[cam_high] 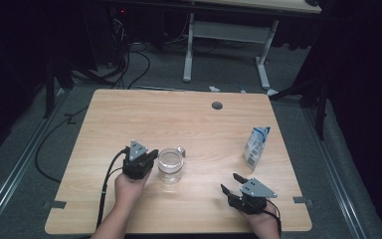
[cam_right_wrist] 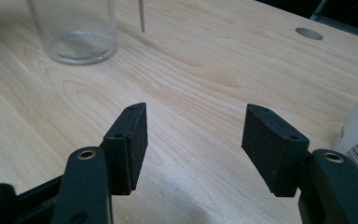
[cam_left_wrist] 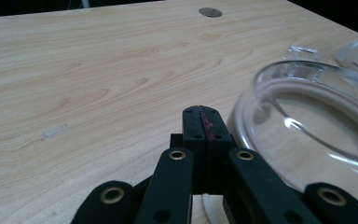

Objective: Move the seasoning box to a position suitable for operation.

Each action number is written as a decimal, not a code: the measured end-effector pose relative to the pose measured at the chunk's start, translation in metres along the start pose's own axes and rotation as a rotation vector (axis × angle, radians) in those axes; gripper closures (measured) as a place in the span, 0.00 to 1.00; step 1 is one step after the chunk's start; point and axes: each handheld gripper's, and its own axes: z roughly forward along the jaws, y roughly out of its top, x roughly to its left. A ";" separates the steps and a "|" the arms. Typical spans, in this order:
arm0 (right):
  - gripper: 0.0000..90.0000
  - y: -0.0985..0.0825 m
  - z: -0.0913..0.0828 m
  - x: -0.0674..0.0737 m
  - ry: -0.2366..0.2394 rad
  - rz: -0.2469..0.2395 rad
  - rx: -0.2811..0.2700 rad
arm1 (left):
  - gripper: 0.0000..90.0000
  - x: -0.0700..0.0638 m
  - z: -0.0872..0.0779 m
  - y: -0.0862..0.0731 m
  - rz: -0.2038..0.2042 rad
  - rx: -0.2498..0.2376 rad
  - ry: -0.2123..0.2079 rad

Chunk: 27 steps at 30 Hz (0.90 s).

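Right tongs (cam_high: 231,183), nearest the camera at the bench's (cam_high: 129,114) front edge, are held with jaws parted and empty, aimed toward the small carton (cam_high: 256,146), presumably in readiness. Left tongs (cam_high: 152,157) are pressed fully closed on nothing, set just beside the clear glass jug (cam_high: 170,165) at mid-bench; contact cannot be confirmed.

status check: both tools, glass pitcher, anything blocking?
Left tool shut, beside glass pitcher. Right tool open, empty. Carton stands apart; nothing between.
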 end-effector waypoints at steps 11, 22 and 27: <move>0.45 -0.001 0.002 0.001 0.000 -0.001 0.011 | 1.00 -0.017 -0.020 -0.018 0.019 -0.030 -0.019; 0.46 -0.001 0.002 0.001 0.000 0.022 0.028 | 1.00 -0.020 -0.019 -0.026 0.016 -0.020 -0.027; 0.48 -0.001 0.001 0.000 -0.007 0.027 0.024 | 1.00 -0.026 -0.024 -0.028 0.041 -0.028 -0.032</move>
